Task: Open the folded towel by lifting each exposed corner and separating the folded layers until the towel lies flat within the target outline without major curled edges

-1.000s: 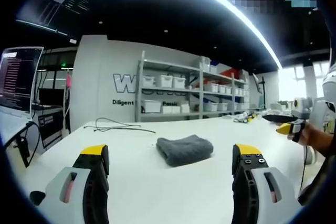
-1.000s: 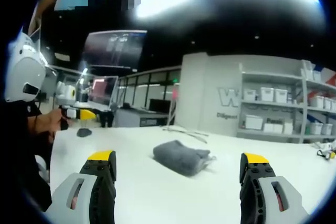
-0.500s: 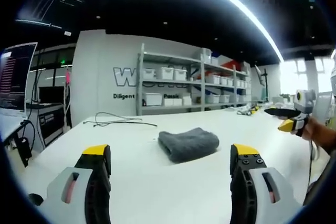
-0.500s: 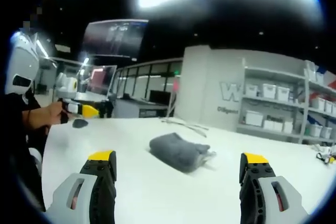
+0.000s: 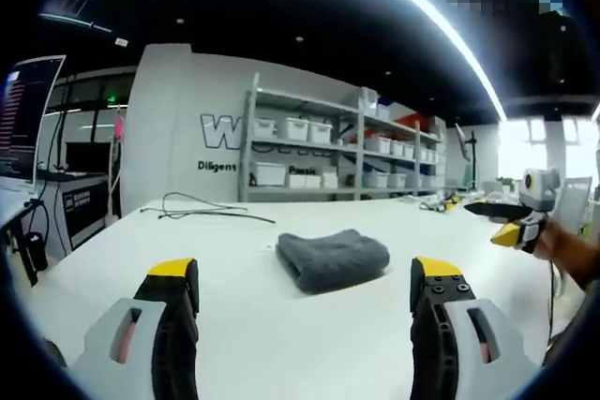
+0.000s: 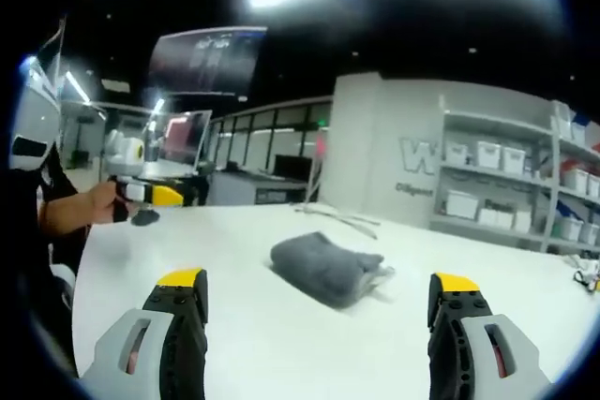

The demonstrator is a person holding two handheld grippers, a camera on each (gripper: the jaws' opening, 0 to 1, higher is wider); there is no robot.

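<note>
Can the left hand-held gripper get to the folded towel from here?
Probably yes. The left hand-held gripper is open, the folded grey towel lies straight ahead, and bare white table lies between them.

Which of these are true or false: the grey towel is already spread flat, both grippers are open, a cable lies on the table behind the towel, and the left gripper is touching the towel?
1. The grey towel is spread flat. False: it lies folded in a thick bundle on the white table.
2. The left gripper and the right gripper are both open. True: each one's jaws stand wide apart.
3. A cable lies on the table behind the towel. True.
4. The left gripper is touching the towel. False: bare table shows between its jaws and the towel.
</note>
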